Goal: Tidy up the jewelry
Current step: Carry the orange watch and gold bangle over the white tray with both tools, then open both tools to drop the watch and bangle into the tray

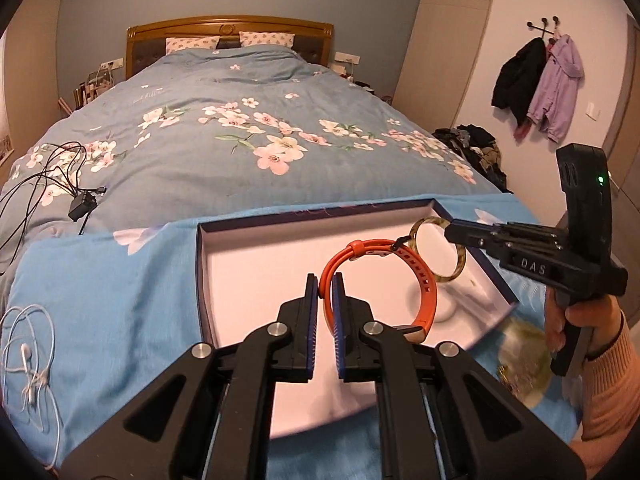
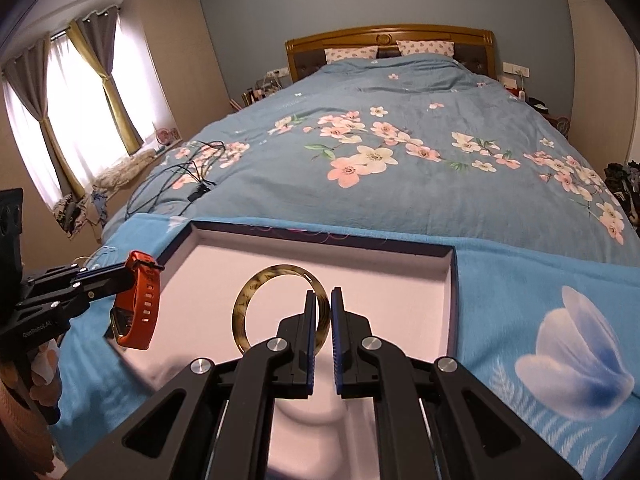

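— Orange, that strap in your left claw (image 1: 325,294)?

— Yes, my left claw pinches the orange watch band (image 1: 416,280), held above the open box (image 1: 240,256) on the bed (image 1: 240,152).

— And the right claw (image 2: 324,306)?

— It is clamped on the mottled bangle (image 2: 256,288), also over the box.

You're in a home bedroom: beyond your fingers lies a made bed (image 1: 224,148) with headboard (image 2: 390,42), and coats (image 1: 536,84) hang on wall hooks.
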{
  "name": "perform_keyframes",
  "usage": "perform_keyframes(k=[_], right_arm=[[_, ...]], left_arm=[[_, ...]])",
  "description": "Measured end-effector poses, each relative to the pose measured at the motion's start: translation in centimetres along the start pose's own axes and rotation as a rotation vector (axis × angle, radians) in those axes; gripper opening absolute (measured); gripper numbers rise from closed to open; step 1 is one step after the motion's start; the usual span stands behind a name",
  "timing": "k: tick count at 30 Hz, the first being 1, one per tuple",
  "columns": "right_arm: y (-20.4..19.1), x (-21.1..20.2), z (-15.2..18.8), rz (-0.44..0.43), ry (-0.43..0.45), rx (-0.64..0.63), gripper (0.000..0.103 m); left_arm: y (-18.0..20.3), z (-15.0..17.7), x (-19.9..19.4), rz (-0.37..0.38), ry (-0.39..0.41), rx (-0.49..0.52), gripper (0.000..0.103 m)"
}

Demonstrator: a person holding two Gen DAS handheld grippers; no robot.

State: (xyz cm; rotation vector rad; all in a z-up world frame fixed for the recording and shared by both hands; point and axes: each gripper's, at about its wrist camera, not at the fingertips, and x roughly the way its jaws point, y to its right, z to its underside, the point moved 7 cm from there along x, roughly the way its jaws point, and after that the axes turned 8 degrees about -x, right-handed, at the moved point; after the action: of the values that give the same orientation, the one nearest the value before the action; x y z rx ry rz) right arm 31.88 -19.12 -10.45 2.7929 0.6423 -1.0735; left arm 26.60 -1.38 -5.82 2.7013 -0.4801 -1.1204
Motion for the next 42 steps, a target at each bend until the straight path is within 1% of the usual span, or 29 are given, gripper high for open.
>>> perform_keyframes(k=[4,7,10,14,19,25,29,32,34,35,36,38,39,40,42], right_arm=[[0.7,1.6,-0.7,0.016,-0.025,0.016,0.006],[1.2,2.6,-1.1,0.024,-0.044,0.026,0.006],[1.6,3.7,-1.3,0.036,-0.072,0.031,0.006],[2.0,4.9,-1.3,0.05,-0.109,0.036,0.006],[2.4,5.8,-1.2,0.065,-0.141,0.049,0.006],[2.6,6.3,-1.2,0.075,-0.156,0.057,0.006],[2.6,5.8,-1.2,0.078,-0.137,0.063,0.008],[2.3,4.8,-1.2,0.059,-0.107,0.062,0.013],[1.9,3.7,-1.1,0.045,-0.084,0.051,0.02],[1.6,3.2,-1.0,0.037,-0.072,0.044,0.022],[1.4,2.8,-1.0,0.03,-0.063,0.04,0.023],[0.9,1.6,-0.8,0.014,-0.044,0.029,0.025],[0.6,0.9,-0.6,0.003,-0.03,0.022,0.03],[0.3,0.1,-0.4,-0.007,-0.016,0.011,0.033],[-0.1,-1.1,0.0,-0.015,0.002,-0.009,0.037]], left_arm=[[-0.2,-0.9,2.5,-0.009,-0.022,-0.018,0.007],[-0.8,-1.4,4.7,-0.02,-0.055,-0.048,0.007],[-1.7,-1.8,6.7,-0.042,-0.087,-0.088,0.008],[-2.5,-1.9,8.6,-0.072,-0.114,-0.119,0.008],[-3.1,-2.2,10.1,-0.11,-0.132,-0.129,0.008],[-3.3,-2.2,11.3,-0.137,-0.158,-0.163,0.009],[-3.7,-2.2,12.0,-0.125,-0.186,-0.205,0.01],[-3.7,-2.1,12.1,-0.127,-0.184,-0.21,0.018],[-3.6,-2.0,11.9,-0.115,-0.177,-0.205,0.025],[-3.6,-2.0,11.6,-0.109,-0.167,-0.205,0.031],[-3.6,-2.0,11.1,-0.11,-0.152,-0.204,0.035],[-3.5,-2.0,10.1,-0.114,-0.12,-0.193,0.039],[-3.5,-2.0,9.3,-0.116,-0.103,-0.184,0.043],[-3.3,-2.0,8.4,-0.112,-0.078,-0.174,0.044],[-2.9,-1.8,6.4,-0.111,-0.032,-0.138,0.049]])
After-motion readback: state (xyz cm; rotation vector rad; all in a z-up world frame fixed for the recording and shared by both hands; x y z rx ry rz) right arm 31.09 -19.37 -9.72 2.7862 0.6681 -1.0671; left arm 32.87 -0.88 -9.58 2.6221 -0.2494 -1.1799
